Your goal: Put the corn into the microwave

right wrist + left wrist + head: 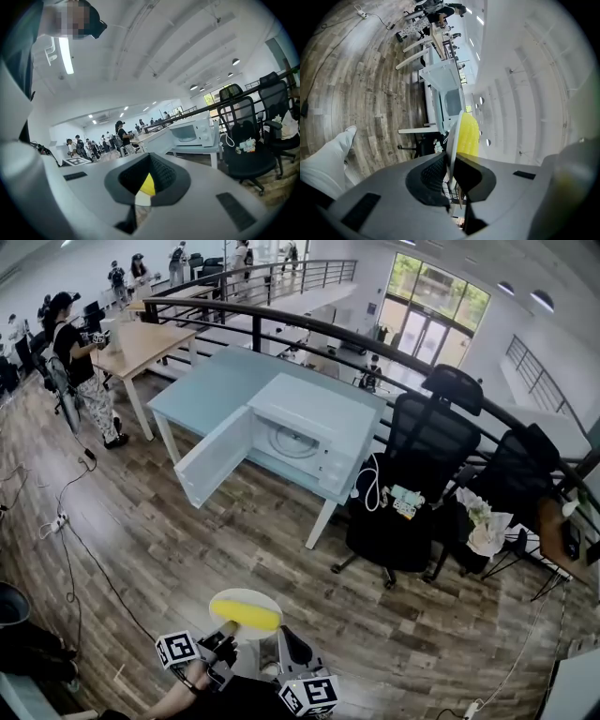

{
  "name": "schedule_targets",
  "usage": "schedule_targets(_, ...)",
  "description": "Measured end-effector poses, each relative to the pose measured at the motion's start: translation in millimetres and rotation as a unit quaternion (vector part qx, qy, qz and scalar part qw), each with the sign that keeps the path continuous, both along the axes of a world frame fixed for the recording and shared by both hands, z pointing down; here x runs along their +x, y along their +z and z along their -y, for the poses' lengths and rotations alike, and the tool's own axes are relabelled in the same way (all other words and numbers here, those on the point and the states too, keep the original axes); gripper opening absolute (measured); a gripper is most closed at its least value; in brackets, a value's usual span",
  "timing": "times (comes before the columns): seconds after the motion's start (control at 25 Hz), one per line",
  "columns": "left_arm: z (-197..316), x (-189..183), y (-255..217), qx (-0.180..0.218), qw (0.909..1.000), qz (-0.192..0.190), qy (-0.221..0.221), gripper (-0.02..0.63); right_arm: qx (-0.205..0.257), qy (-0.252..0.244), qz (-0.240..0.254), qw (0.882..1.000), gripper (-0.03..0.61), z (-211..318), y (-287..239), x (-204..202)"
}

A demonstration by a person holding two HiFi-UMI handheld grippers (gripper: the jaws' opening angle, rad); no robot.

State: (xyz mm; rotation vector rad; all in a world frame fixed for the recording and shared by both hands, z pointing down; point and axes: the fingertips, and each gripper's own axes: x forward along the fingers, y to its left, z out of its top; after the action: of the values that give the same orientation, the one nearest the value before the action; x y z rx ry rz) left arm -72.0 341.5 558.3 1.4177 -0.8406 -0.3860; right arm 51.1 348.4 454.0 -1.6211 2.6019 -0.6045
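- Head view: left gripper (223, 641) and right gripper (284, 645) hold the plate (225, 600) of corn (246, 616), well apart from the open microwave (298, 439).
- Left gripper view: jaws pinch the plate's rim, likely to keep it level.
- Right gripper view: jaws closed on the other rim.

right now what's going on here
A person holds a plate with a corn cob on it, using two handheld grippers. The left gripper has its jaws shut on the plate's rim, and the right gripper grips its other side. The microwave sits across the floor on a table, its door open. The corn is not in yet.
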Motion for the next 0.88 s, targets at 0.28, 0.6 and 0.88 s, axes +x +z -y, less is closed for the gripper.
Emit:
schedule_targets(0.28,48,-9,4,0.0,1.0,0.001,-0.004,0.025,-0.012,-0.013,0.0,1.0,0.008,44,-3,-10)
schedule_targets(0.6,101,-19,-1,-0.003,1.0,-0.003,0.004,0.025,-0.016,0.0,0.001,1.0,0.008,92,-6,-22)
schedule_targets(0.88,141,-24,-4,0.001,0.9996,-0.01,0.028,0.025,-0.009,0.028,-0.004,1.0,0.008,127,-14,-30)
